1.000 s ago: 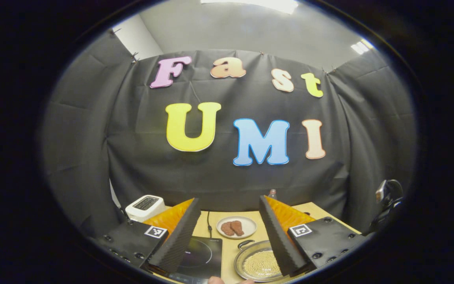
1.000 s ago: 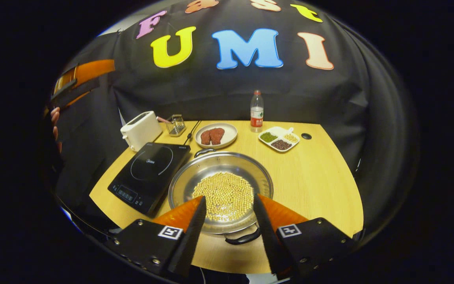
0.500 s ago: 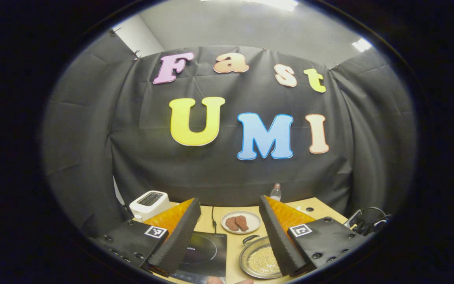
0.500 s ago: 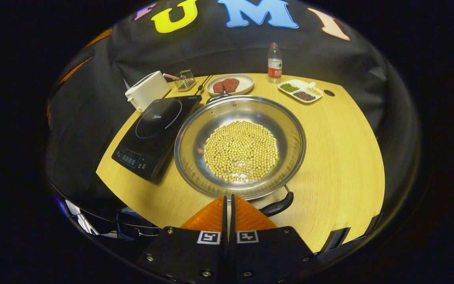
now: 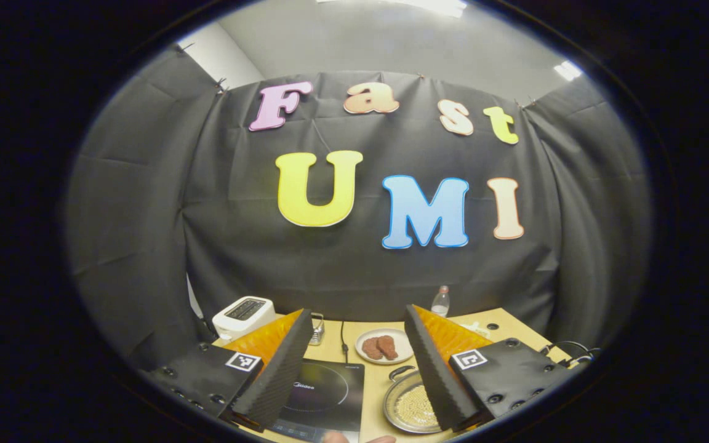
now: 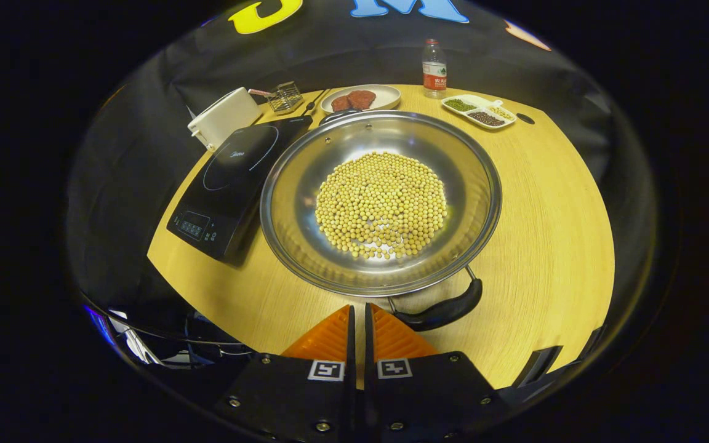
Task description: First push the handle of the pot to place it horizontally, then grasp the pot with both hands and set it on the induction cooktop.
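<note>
A steel pot holding yellow soybeans sits mid-table, right of the black induction cooktop. Its near black handle angles toward the front right, and the far handle points at the back. My right gripper is shut with nothing in it, tips just below the pot's near rim; its right finger touches the near handle's left end. My left gripper hangs open high above the table, with the pot and cooktop far below between its fingers.
At the back stand a white toaster, a small wire basket, a plate of meat, a water bottle and a divided dish of beans. Bare wood lies right of the pot. The table's front edge is near my right gripper.
My right gripper has shut and come down close to the pot's near rim. The near handle has swung to the right of its tips. The left gripper has drifted slightly, staying open.
</note>
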Tool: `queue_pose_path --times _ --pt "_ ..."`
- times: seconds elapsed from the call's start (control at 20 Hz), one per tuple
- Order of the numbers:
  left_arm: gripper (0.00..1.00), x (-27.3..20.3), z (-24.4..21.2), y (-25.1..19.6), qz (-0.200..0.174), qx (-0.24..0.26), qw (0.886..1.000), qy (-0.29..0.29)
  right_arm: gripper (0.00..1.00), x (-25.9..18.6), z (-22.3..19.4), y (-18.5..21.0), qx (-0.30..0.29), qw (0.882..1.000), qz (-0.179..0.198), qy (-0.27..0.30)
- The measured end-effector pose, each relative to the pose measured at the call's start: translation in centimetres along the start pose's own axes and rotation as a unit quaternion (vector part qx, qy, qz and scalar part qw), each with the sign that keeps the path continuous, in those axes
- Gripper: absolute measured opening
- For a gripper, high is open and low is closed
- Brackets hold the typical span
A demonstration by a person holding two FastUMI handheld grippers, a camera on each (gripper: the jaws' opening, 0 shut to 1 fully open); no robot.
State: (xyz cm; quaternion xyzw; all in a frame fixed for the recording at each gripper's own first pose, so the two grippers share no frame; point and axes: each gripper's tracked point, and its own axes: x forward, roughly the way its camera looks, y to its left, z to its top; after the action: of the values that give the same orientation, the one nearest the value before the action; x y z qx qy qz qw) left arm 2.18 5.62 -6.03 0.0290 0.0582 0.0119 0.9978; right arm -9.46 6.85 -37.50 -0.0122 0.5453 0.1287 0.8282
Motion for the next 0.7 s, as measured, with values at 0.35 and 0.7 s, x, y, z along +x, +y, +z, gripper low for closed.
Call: queue_pose_path --times 0.35,0.7 --pt "0.95 0.1 -0.3 0.1 0.006 0.001 1.0 0.004 0.01 0.8 -0.4 -1.5 0.015 0.999 -0.028 0.008" --pt "0.95 0.3 -0.3 -1.2 -0.005 0.003 1.0 0.008 0.01 0.6 -0.3 -4.9 0.037 0.997 -0.061 0.002"
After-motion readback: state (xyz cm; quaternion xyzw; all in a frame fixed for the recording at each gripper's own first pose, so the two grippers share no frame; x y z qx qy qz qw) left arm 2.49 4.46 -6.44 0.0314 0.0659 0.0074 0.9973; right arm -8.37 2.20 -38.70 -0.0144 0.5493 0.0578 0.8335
